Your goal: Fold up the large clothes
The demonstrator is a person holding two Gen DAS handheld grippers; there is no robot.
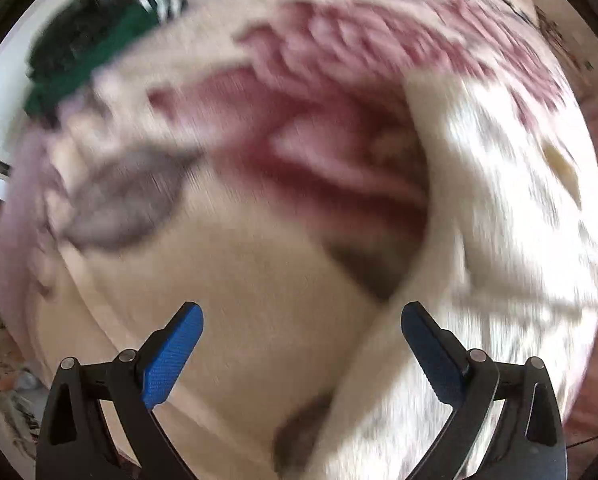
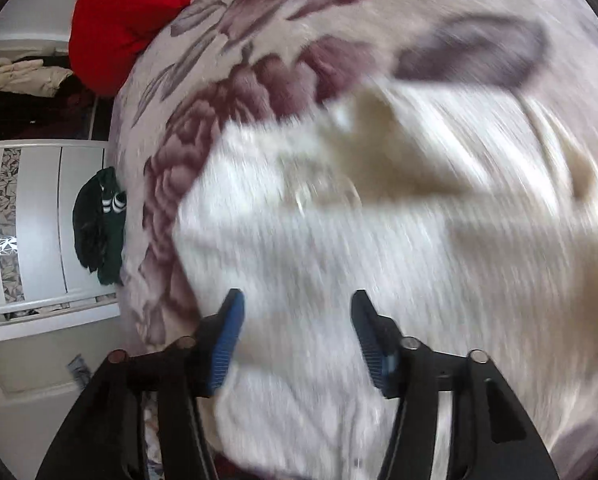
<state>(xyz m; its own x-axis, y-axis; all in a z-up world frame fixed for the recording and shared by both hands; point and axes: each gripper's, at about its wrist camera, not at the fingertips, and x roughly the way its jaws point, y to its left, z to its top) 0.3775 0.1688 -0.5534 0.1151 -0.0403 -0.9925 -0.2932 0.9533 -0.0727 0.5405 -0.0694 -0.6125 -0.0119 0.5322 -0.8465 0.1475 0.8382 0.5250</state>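
Both grippers' jaws apart, white garment [image 2: 319,240] beyond them, ungripped

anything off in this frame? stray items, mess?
Mildly. A dark green garment hangs off the edge of the floral blanket, and a red garment is bunched at its far end. The white knit garment lies rumpled. Both views are motion-blurred.
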